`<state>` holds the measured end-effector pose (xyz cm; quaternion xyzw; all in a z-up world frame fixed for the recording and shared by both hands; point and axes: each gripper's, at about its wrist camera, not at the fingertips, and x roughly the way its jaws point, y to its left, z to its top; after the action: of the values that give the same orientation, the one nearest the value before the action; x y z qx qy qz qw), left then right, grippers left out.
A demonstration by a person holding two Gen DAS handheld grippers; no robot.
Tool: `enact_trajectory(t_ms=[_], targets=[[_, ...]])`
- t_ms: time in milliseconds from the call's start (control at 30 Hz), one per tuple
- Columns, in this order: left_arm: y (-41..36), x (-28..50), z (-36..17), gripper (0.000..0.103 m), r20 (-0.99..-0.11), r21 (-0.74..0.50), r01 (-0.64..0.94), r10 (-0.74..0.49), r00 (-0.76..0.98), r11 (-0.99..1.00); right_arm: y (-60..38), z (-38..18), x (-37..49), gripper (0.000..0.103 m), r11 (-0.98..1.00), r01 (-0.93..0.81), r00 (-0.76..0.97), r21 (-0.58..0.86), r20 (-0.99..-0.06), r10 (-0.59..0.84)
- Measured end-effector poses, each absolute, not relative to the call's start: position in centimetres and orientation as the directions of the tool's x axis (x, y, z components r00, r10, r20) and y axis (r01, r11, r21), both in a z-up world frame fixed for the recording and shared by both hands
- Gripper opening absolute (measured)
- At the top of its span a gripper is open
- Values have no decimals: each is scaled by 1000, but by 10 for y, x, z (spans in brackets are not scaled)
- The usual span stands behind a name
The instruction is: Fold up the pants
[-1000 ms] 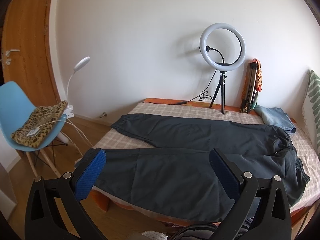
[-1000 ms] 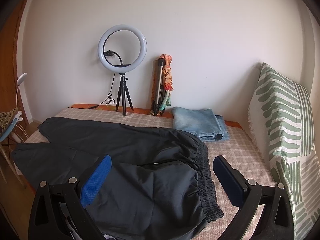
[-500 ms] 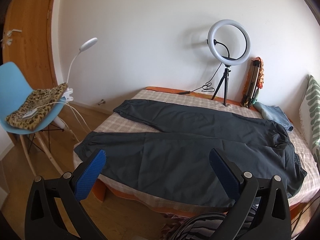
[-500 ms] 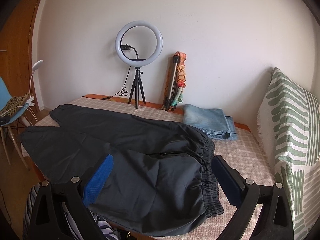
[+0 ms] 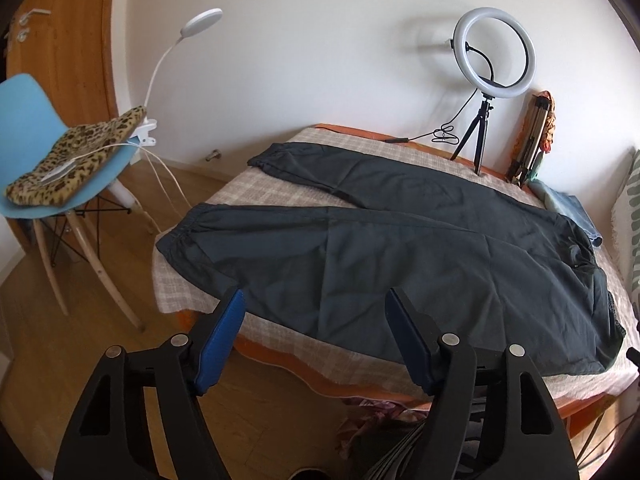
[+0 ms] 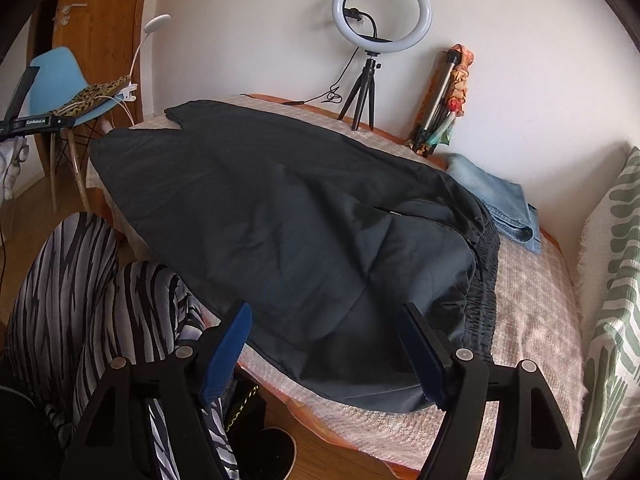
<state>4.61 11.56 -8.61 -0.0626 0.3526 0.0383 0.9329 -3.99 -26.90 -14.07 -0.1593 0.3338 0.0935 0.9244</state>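
Left gripper [image 5: 314, 328]: jaws closing, nothing between the blue pads; it hovers off the near bed edge, aimed at the lower part of the near leg. Right gripper [image 6: 326, 336]: jaws also closing, pads empty, poised above the near hem by the hip/waist end; whether its right pad already brushes cloth cannot be told from this angle.

Pants [image 5: 400, 248]: dark, spread flat and unfolded on the bed [image 5: 280, 330], legs apart in a V, cuffs toward the chair [image 5: 24, 120], elastic waistband [image 6: 486, 276] toward the striped pillow [image 6: 616, 280]. Folded jeans [image 6: 500, 196] lie just beyond the waistband, w/ the ring light [image 6: 382, 12] at the wall.

Step in hand (judged): approach for the first lengthwise fold, near leg over far leg. To do well: pinch only the near edge, both grippers at matching depth, w/o catching the bedcover; lift evenly, keeping the cloth taut between the grips, and align cuffs and side seams.
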Motion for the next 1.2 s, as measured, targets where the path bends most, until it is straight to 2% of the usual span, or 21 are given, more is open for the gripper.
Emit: enact_trajectory(t_ms=[133,233,400,500,567,667,733,867,1033,1200], targets=[[126,47,-99,67,-678,-96,-139,37,734,986,-250,-169,-33,76,902,-352,714,-250,-695,86],[139,47,-107,67,-691,-118,-167,40,721,979,-236,-189,-26,70,872,-402,684,-278,-725,84],[163,52,-116,67,-709,-115,-207,66,702,971,-221,-210,-13,65,836,-427,672,-345,-739,38],[181,59,-124,67,-723,-122,-239,79,686,963,-221,-217,-3,52,833,-420,658,-361,-753,5],[193,65,-131,67,-730,-142,-261,77,679,955,-222,-216,1,41,839,-437,632,-323,-774,31],[212,76,-144,67,-745,-189,-300,62,665,935,-224,-214,2,30,848,-451,608,-277,-791,65],[224,85,-152,67,-755,-219,-327,53,654,919,-221,-210,1,20,847,-443,619,-292,-783,54],[246,105,-164,67,-760,-267,-361,35,649,894,-220,-194,2,7,863,-420,640,-282,-766,61],[272,129,-187,67,-775,-341,-419,0,632,841,-221,-173,16,3,894,-355,684,-272,-727,50],[292,135,-208,67,-753,-476,-475,-65,655,740,-220,-161,30,3,902,-322,707,-288,-707,26]])
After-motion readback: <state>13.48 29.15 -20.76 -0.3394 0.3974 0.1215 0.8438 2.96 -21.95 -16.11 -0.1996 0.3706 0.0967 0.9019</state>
